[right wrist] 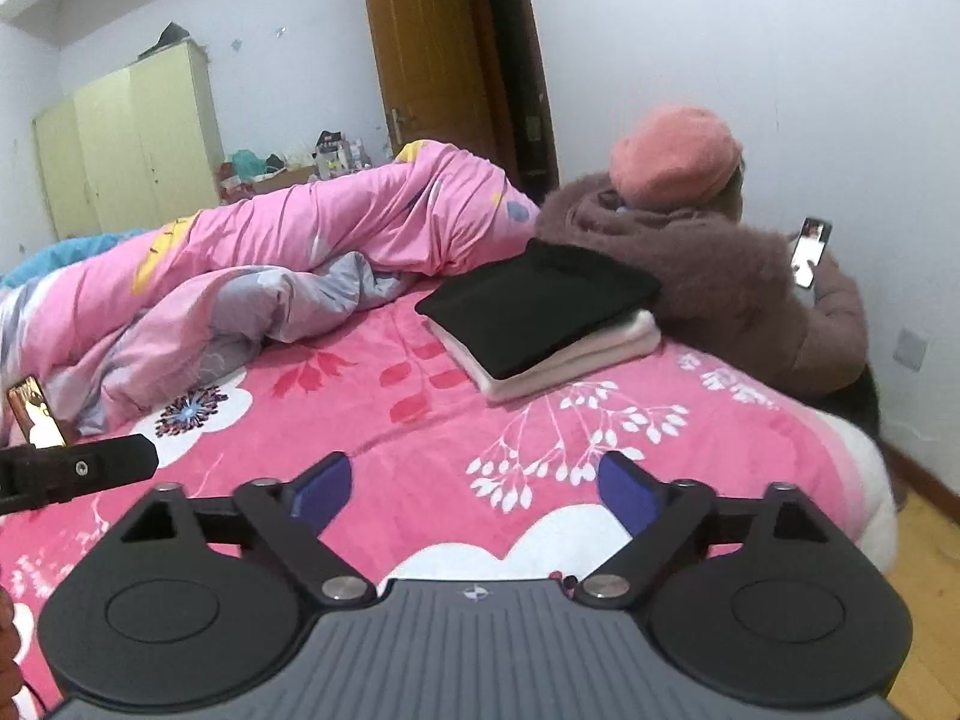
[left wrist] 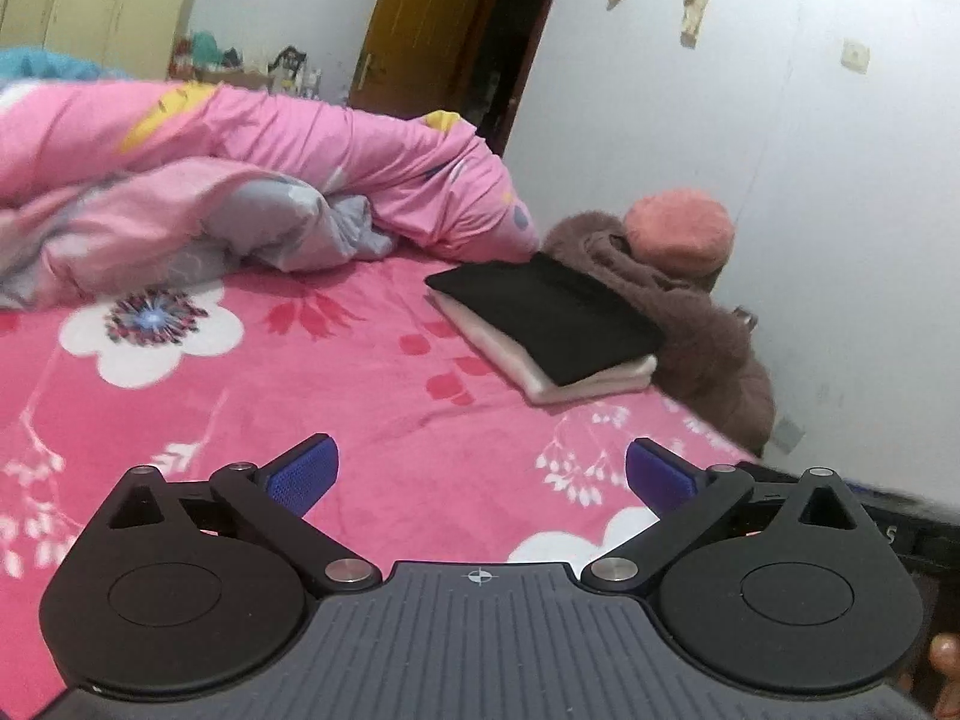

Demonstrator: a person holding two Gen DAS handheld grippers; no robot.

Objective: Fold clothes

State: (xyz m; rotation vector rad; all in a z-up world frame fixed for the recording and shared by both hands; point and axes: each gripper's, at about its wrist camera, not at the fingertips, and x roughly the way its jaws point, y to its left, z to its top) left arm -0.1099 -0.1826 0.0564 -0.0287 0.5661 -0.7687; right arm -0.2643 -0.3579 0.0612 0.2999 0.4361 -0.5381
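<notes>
Both the left gripper [left wrist: 480, 474] and right gripper [right wrist: 474, 480] hover with jaws spread and empty above the pink bedsheet [right wrist: 420, 450], probably because the black garment [right wrist: 534, 306] already sits folded on the white garment [right wrist: 576, 360] at the bedsheet's far edge.

A home bedroom is showing here: a bed [right wrist: 420, 420] wearing a pink floral fleece sheet is filling the view, a rumpled pink quilt [right wrist: 336, 228] is lying across it, a pale yellow-green wardrobe [right wrist: 132, 138] is standing against the white wall, and a brown wooden door [right wrist: 432, 60] is hanging open.
</notes>
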